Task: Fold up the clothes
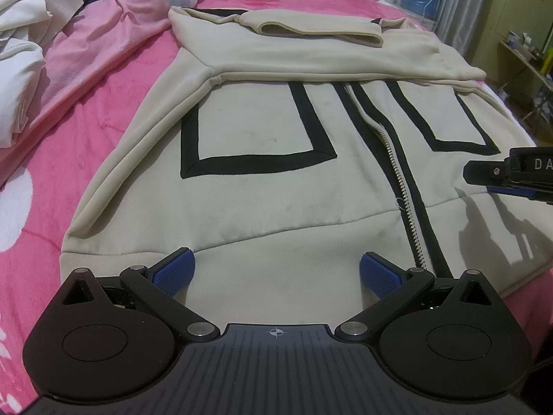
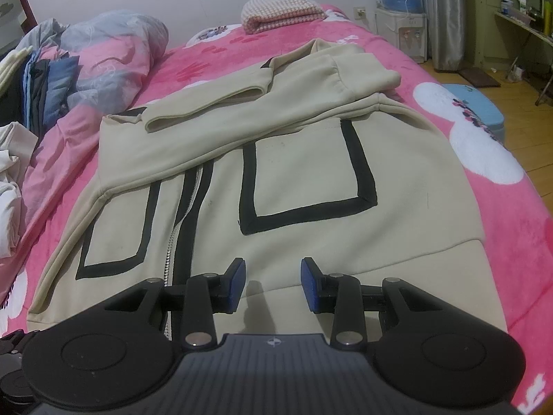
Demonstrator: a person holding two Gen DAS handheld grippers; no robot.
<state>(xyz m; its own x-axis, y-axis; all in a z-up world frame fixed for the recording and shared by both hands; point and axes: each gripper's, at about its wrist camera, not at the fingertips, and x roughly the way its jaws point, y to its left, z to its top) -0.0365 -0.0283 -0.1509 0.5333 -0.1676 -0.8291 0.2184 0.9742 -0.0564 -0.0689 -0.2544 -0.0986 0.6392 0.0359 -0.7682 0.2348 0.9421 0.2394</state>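
A cream zip-up jacket (image 1: 262, 131) with black-outlined pockets lies flat on the pink bed, front up, and it also fills the right wrist view (image 2: 304, 180). Both sleeves (image 1: 311, 31) are folded across the chest. Its zipper (image 1: 397, 173) runs down to the hem. My left gripper (image 1: 276, 271) hovers over the hem left of the zipper, wide open, with only flat cloth below. My right gripper (image 2: 273, 283) is open just above the hem right of the zipper and casts a shadow on the cloth. Its side also shows in the left wrist view (image 1: 508, 173).
The pink blanket (image 1: 41, 180) covers the bed. Crumpled white clothes (image 1: 20, 69) lie at the left. A bunched quilt (image 2: 114, 52) and stacked garments (image 2: 45, 83) sit far left. A folded checked cloth (image 2: 280, 10) lies at the bed's head. The bed's right edge drops to a wooden floor with a blue stool (image 2: 480, 110).
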